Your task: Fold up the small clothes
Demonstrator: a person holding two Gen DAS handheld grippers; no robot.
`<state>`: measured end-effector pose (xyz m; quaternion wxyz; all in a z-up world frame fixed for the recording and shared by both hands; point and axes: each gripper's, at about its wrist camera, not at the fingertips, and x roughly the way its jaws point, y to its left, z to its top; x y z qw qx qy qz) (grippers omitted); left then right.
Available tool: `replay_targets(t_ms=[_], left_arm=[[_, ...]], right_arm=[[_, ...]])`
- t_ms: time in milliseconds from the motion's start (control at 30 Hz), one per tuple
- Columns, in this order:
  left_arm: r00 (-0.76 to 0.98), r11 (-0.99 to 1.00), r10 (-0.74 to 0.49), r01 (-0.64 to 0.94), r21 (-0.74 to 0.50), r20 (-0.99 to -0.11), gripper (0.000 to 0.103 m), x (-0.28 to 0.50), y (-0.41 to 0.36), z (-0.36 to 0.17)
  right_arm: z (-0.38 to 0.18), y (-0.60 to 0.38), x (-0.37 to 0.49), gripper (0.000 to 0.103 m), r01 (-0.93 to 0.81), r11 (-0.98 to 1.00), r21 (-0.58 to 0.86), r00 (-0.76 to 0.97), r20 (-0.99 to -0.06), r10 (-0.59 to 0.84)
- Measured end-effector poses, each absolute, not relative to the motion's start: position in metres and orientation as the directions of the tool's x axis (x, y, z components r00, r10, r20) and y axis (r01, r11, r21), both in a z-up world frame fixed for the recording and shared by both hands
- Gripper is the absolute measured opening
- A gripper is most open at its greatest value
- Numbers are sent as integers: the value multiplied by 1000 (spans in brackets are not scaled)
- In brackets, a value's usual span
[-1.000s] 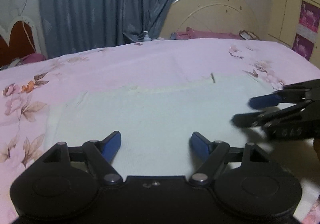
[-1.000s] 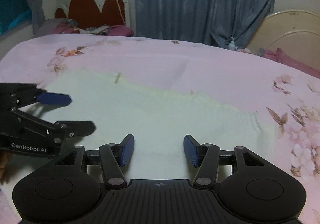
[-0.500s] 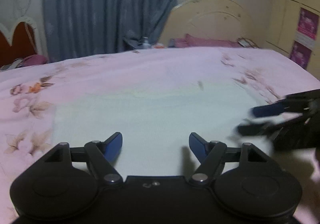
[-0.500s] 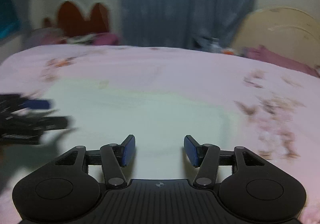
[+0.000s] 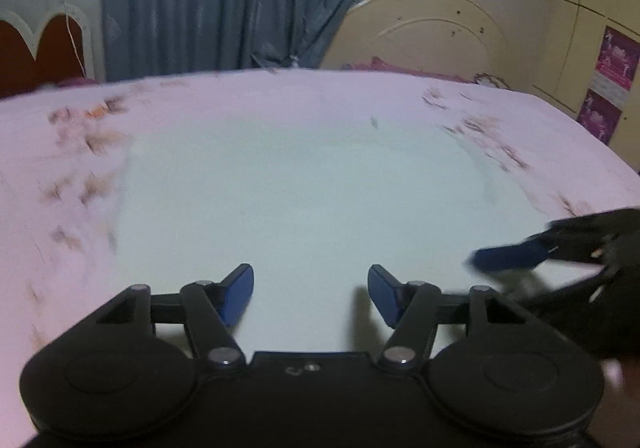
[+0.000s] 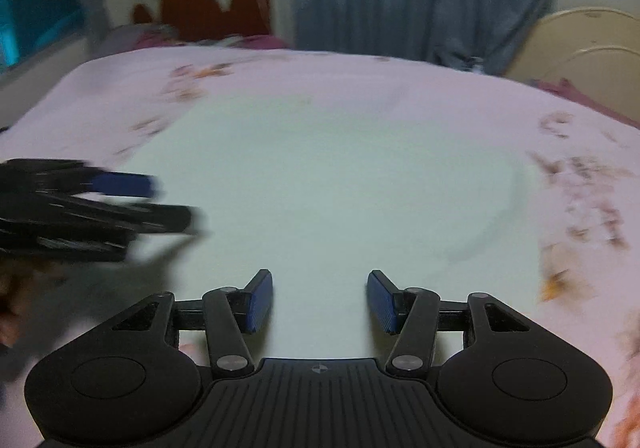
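Pale cloth (image 5: 304,188) is lain flat, ungripped; left gripper (image 5: 310,290) and right gripper (image 6: 320,298) are spread wide, so an edge pinch seems needed next.

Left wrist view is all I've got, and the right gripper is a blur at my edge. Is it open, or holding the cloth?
Observer: The right gripper is open. Only flat pale cloth shows between its blue pads.
Operator: And my left gripper, seen from that side?
Observer: The left gripper hangs over the cloth's left part, one finger above the other, with a gap between. It is too blurred to tell whether it touches the cloth.
Operator: What lies left of the red headboard?
Observer: A window glowing blue-green, at the far left of the right wrist view.
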<state>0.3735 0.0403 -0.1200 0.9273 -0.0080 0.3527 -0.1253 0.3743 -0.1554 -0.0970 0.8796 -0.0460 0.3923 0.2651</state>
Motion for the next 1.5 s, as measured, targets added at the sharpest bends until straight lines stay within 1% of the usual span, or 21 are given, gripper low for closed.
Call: replay_targets(t_ms=[67,100,167,233,267,333,467,567,667,767,800,867,1000,1067,1133,1200,1333,1367,1400,1500], left_arm=[[709,972,-220,220,-86,-670,59,367,34,-127],[714,974,-213,213,-83,-667,59,362,35,-128],[718,978,-194,193,-77,-668,59,356,42,-129],[726,984,-165,166,-63,-668,59,347,54,-129],[728,986,-155,153,-62,-668,59,344,61,-129],[734,991,-129,121,-58,-667,59,336,76,-128],[742,997,-80,62,-51,-666,57,321,99,-127],[738,997,-72,42,-61,-671,55,315,106,-127],[738,997,-64,25,-68,-672,55,313,104,-123],[733,996,-65,11,-83,-678,55,313,105,-124],[722,997,-58,2,-82,-689,55,315,106,-128],[720,997,-56,-2,-82,-692,56,317,107,-131],[716,996,-47,-14,-83,-696,56,313,106,-128],[718,993,-62,-26,-116,-693,56,309,109,-124],[729,983,-105,-29,-183,-676,56,300,112,-121],[725,957,-163,-49,-286,-669,52,295,117,-123],[746,858,-239,-138,-496,-621,50,293,133,-138],[753,833,-246,-157,-530,-610,49,295,136,-141],[763,802,-257,-174,-571,-593,49,296,140,-144],[785,720,-271,-219,-659,-557,46,302,148,-153]], right_arm=[[-104,-143,362,53,-504,859,85,558,-728,399],[-104,-141,359,51,-503,862,68,565,-728,387],[-103,-145,354,39,-493,868,62,572,-728,377],[-101,-157,355,30,-458,886,73,578,-733,359],[-101,-167,355,26,-429,901,64,589,-736,333],[-103,-185,353,23,-375,926,45,607,-743,282],[-106,-230,346,23,-273,962,8,623,-761,183],[-107,-250,338,23,-225,974,11,620,-770,152],[-101,-255,332,23,-219,975,28,623,-765,162],[-86,-256,320,23,-237,970,48,676,-710,200],[-87,-254,321,22,-244,969,42,673,-712,200],[-103,-249,331,22,-244,970,22,609,-774,171],[-100,-246,331,23,-241,970,34,618,-765,180],[-94,-248,326,23,-245,968,49,636,-746,199],[-90,-250,321,23,-248,967,56,648,-733,208],[-85,-252,315,23,-250,965,79,663,-713,230],[-76,-254,312,21,-250,957,145,675,-683,280],[-74,-254,311,7,-252,954,163,675,-677,294],[-73,-254,312,0,-252,952,175,672,-676,302],[-70,-253,316,0,-247,947,204,676,-665,319]])
